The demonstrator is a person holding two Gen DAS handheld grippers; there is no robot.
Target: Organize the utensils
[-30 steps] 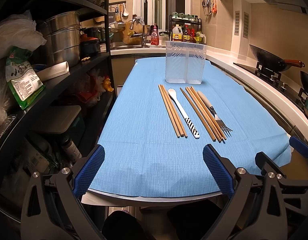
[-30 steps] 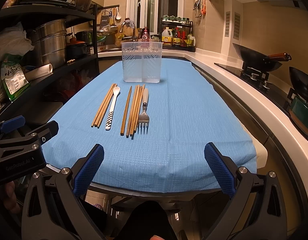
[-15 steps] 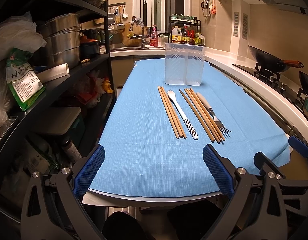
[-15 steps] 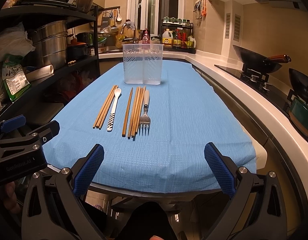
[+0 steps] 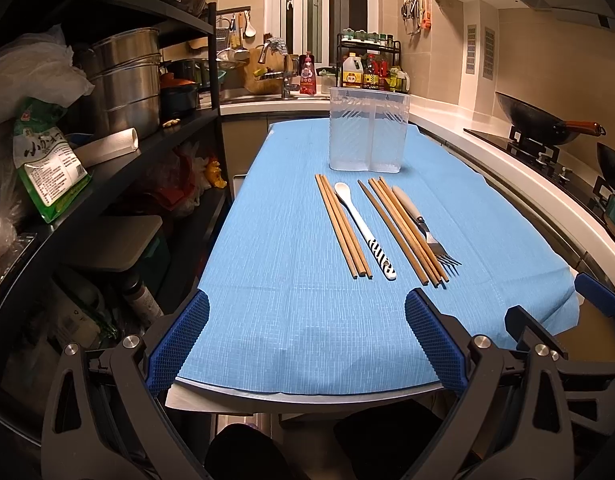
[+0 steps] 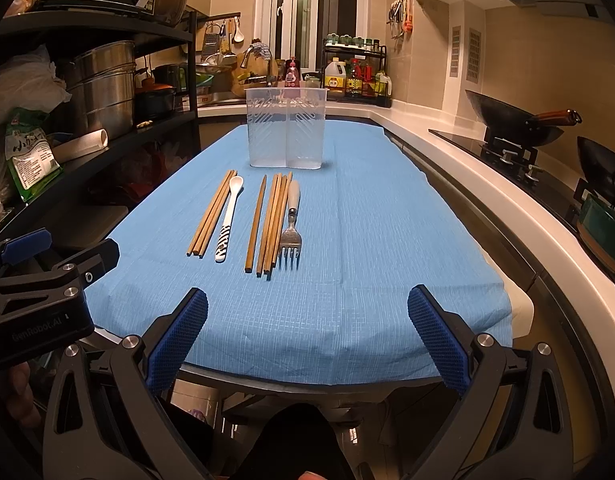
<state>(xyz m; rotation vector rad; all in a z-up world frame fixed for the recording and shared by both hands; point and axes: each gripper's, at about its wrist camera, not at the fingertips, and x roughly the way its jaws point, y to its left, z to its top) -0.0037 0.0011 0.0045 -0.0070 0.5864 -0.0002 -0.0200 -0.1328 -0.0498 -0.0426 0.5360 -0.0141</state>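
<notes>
Both units idle at near edge of surface (image 6: 387,240), w/ blue cloth (image 5: 275,280) over it. Left gripper (image 5: 307,344) jaws spread wide, nothing held; right gripper (image 6: 307,344) same, empty. Task items lie mid-cloth in a row, apart from both grippers: left chopstick bundle (image 6: 211,216), striped spoon (image 6: 228,220), 1 loose chopstick (image 6: 255,224), right chopstick bundle (image 6: 273,224), fork (image 6: 291,228) touching that bundle's right side. Clear 2-compartment holder (image 6: 285,132) stands upright just beyond the row, both sides look empty. Risks, as judged: (1) sticks lie packed side by side, so a pinch on 1 likely drags or rolls neighbours; (2) thin flat items on soft cloth, so fingertips may snag fabric and shift the whole row or tug the holder; (3) holder is light plastic, tall, unbraced, so a long stick dropped in at an angle could tip it; (4) fork against bundle, so lifting either disturbs the other. Clearance: open cloth right of fork gives good approach room for right unit. Left side tighter: shelf rack (image 5: 155,152) w/ pots close to surface edge, limits left elbow swing. Stove w/ wok (image 6: 519,124) flanks right, well apart. Grippers sit near each other at near edge; crossing paths = collision risk.
</notes>
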